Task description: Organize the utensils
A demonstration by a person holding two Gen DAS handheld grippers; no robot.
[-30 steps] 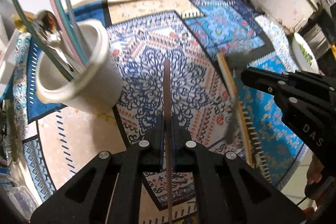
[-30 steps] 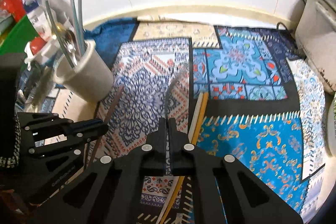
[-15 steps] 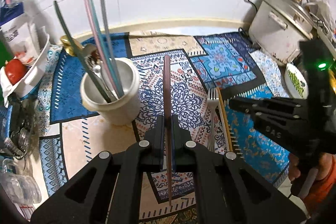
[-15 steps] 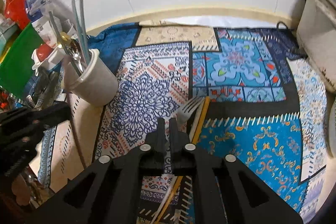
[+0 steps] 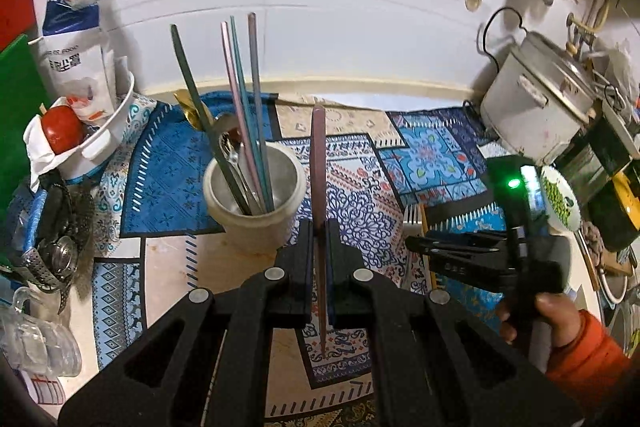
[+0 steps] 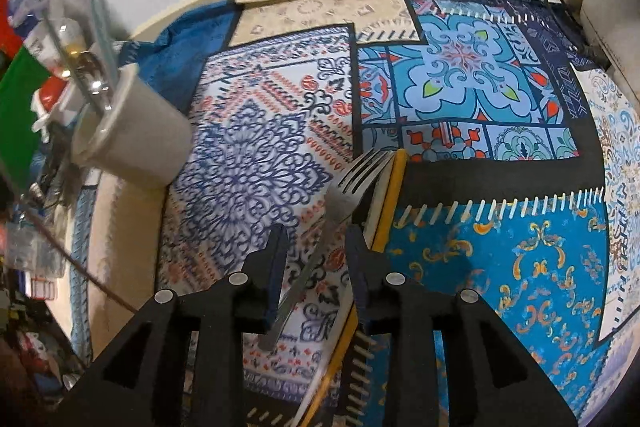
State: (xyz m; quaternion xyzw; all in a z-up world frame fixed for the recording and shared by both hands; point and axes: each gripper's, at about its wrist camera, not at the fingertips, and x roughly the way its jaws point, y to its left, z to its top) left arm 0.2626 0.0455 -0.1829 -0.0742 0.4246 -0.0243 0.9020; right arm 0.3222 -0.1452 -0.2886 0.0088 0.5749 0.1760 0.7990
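My left gripper (image 5: 319, 227) is shut on a brownish chopstick (image 5: 319, 155), held up above the patterned mat (image 5: 360, 195). A white cup (image 5: 252, 199) with several chopsticks and spoons stands just left of it. My right gripper (image 6: 316, 233) hangs low over the mat and its jaws are opening. The handle of a metal fork (image 6: 352, 183) lies between them, and the pads do not press it. A yellow chopstick (image 6: 390, 203) and a white one lie beside the fork. In the left wrist view the right gripper (image 5: 414, 242) sits at the right, held by a hand in an orange sleeve (image 5: 560, 323).
A rice cooker (image 5: 536, 107) stands at the back right, with a plate of green food (image 5: 560, 195) in front of it. At the left are a white bowl with a tomato (image 5: 64, 133), a bag, watches and glass mugs (image 5: 36, 343). The tiled wall closes the back.
My left gripper has risen with the chopstick, so the cup now sits further off. My right gripper has come down over the fork, and its jaws have parted from shut.
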